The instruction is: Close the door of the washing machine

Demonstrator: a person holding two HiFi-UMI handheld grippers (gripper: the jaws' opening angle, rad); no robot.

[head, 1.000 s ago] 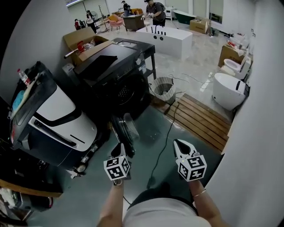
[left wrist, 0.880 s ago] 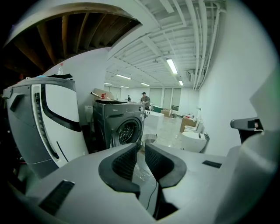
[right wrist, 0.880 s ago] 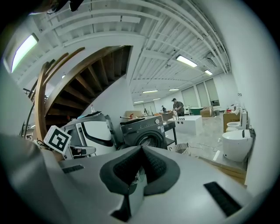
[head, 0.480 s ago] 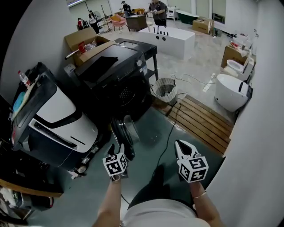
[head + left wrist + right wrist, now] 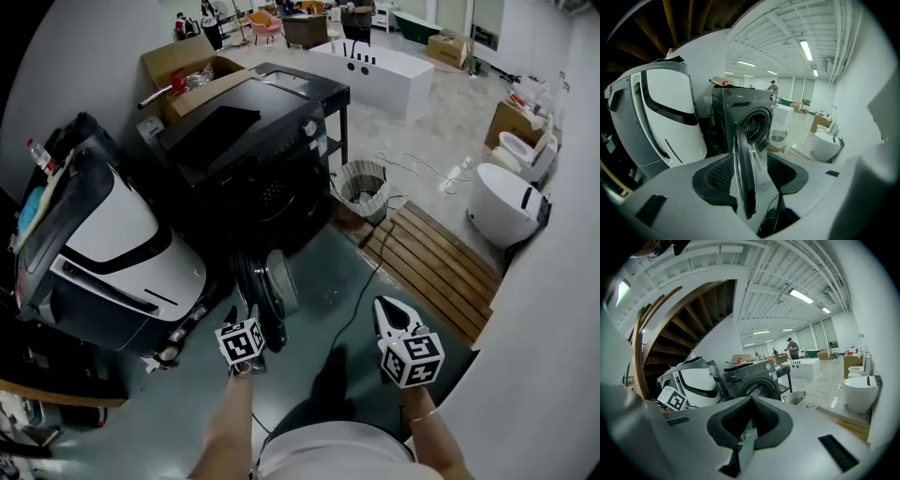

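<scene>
2 jaws of left tongs point(image 5: 242, 314) just opened astride door point(image 5: 743, 185).

White left tool point(image 5: 242, 312) and right tool point(image 5: 383, 305) bear marker cubes point(image 5: 241, 342) (black-and-white squares); pale shirt point(image 5: 333, 455), bangle point(image 5: 421, 412).

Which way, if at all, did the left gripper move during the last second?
Yes. The left gripper moved forward, toward the open door; its jaws have just been opening, and now the door's edge stands between them.
</scene>
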